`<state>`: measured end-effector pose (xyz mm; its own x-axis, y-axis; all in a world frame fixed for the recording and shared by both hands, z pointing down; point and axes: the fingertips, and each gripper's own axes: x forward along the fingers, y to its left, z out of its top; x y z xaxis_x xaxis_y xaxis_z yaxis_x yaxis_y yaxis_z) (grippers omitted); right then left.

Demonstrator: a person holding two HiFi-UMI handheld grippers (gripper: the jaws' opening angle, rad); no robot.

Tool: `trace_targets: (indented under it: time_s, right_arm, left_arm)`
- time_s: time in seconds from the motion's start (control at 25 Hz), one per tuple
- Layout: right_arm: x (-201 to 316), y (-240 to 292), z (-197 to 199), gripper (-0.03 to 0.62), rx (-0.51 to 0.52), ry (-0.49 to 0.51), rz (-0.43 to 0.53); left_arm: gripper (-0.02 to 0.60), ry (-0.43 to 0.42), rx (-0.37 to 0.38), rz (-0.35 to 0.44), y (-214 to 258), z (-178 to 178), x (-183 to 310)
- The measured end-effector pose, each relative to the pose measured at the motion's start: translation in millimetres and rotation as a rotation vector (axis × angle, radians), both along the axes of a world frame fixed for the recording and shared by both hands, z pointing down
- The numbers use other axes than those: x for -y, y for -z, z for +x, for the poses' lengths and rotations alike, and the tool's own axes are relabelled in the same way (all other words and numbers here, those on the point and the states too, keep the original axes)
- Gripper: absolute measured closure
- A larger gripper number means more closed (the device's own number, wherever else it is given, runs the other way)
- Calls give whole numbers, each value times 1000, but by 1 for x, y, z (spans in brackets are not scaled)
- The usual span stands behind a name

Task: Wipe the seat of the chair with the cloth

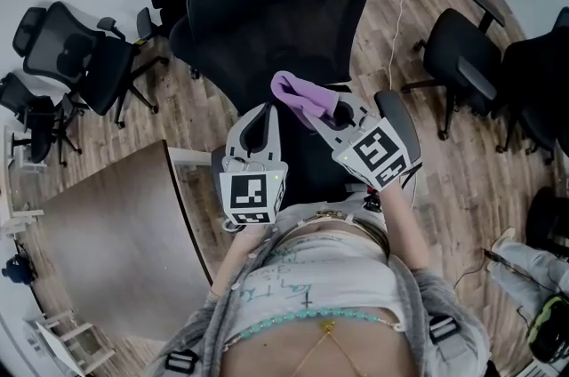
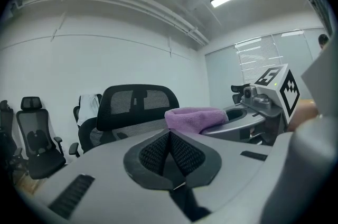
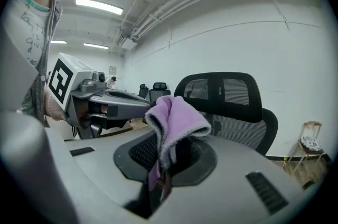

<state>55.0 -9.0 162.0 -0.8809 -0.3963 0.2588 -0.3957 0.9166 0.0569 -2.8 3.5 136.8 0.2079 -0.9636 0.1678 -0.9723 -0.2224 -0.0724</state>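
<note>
The purple cloth (image 3: 177, 121) is pinched in the right gripper (image 3: 162, 150). Its lower edge is caught between the dark pads, and the rest stands up in a soft fold that droops over the jaw tips. The jaws are clamped on the fabric. From the head view the cloth sticks out past the front of this gripper, towards the backrest of the black mesh chair (image 1: 267, 11), and appears to be held in the air short of it. The seat (image 1: 307, 164) lies below and between the two grippers and is mostly covered by them, so the gap between cloth and seat cannot be judged.

The left gripper (image 2: 169, 150) is just beside the right one on its left, pointing the same way. Its jaws are pressed together with nothing between them. The cloth lies ahead of its tips and a little to their right. It is close, but the views don't show whether the two touch.

A wooden desk (image 1: 107, 233) stands to the left of the left gripper. Beyond it is another black office chair (image 1: 80, 55). A second dark chair (image 1: 462, 60) stands off to the right of the right gripper, on the plank floor (image 1: 462, 153).
</note>
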Motion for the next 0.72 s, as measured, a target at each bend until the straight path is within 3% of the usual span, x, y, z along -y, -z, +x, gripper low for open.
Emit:
trace_targets:
  time_s: [0.4, 0.72]
  right_arm:
    - [0, 1, 11, 546, -10, -40, -4]
    - [-3, 3, 13, 546, 5, -43, -19]
  left_arm:
    - [578, -43, 54, 18, 9, 11, 0]
    - [578, -59, 46, 6, 7, 16, -5]
